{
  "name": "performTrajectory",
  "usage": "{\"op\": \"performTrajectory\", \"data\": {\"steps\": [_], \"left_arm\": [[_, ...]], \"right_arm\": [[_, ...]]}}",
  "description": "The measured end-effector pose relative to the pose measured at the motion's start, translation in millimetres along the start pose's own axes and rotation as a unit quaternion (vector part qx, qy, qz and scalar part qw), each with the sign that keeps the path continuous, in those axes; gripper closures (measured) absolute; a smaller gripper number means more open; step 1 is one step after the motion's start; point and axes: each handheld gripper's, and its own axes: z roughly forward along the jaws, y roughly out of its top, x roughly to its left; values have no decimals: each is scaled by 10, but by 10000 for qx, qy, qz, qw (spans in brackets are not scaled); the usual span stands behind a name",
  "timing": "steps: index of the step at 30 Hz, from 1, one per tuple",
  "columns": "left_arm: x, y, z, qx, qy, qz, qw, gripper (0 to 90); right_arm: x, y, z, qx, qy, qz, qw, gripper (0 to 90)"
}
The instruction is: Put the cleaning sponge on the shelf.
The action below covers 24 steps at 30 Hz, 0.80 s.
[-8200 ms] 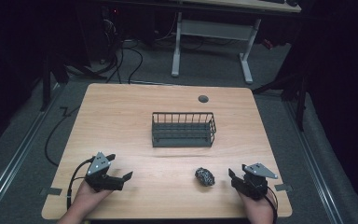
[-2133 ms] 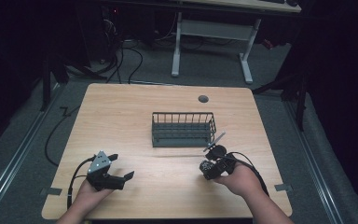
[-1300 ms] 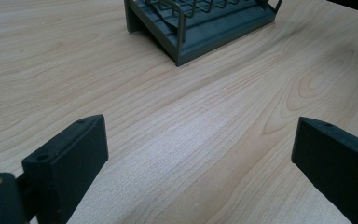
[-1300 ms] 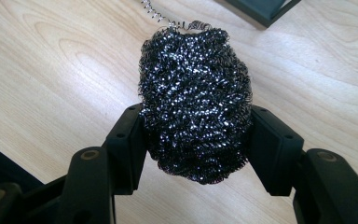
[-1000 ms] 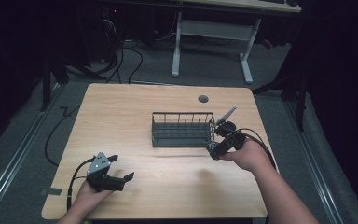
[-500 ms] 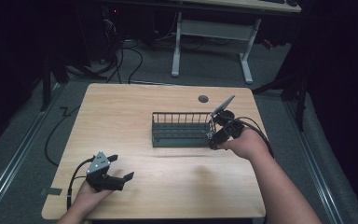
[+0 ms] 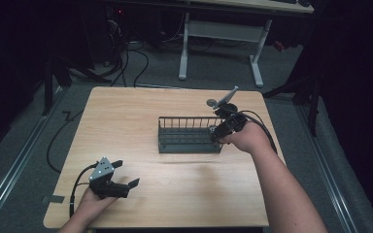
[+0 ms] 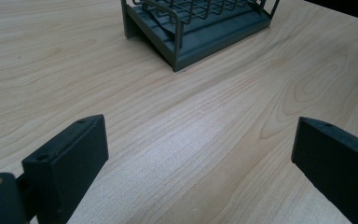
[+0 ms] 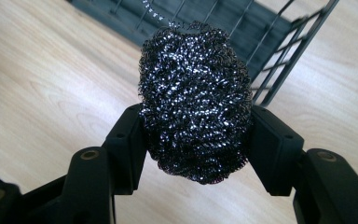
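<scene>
A dark steel-wool scouring ball (image 9: 196,100) is pinched between the two black jaws of my right gripper (image 9: 196,140), held in the air. In the high view that right gripper (image 7: 218,132) hovers at the right end of the grey wire basket (image 7: 184,143), just above its rim. The basket's corner (image 9: 279,70) lies right behind the ball in the right gripper view. My left gripper (image 7: 126,187) rests low near the table's front left, jaws wide apart with bare wood between them (image 8: 200,154). The basket (image 8: 200,23) stands ahead of it.
The wooden table (image 7: 126,116) has a small round grommet (image 7: 212,102) near its back edge. Behind the table stands a white-legged desk frame (image 7: 218,34) with cables on the floor. The room around is dark.
My right gripper picked the scouring ball up from the table's front right and carried it back and up to the basket's right end. The left gripper stayed put.
</scene>
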Motion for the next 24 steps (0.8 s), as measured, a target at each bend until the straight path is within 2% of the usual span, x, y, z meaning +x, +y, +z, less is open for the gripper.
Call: {"op": "performTrajectory", "data": {"steps": [4, 5, 6, 11, 19, 23, 24], "left_arm": [[-5, -1, -1, 8, 0, 19, 10000, 43], [-5, -2, 1, 9, 9, 23, 10000, 43], [-2, -3, 2, 12, 6, 20, 10000, 43], [6, -10, -2, 28, 21, -10, 10000, 43], [10, -14, 1, 5, 24, -11, 10000, 43], [13, -13, 1, 3, 8, -13, 10000, 43], [15, -12, 1, 4, 0, -16, 10000, 43]], "right_arm": [[-52, 88, 17, -42, -10, 48, 10000, 429], [-71, 111, 32, -30, -10, 139, 9999, 429], [-91, 124, 45, -47, -25, 75, 10000, 429], [-161, 221, 123, -7, -74, 182, 9998, 428], [-182, 372, 184, -4, -132, 220, 9997, 427], [-174, 411, 276, 138, -168, 238, 9995, 427], [-179, 423, 297, 154, -173, 175, 9996, 427]]}}
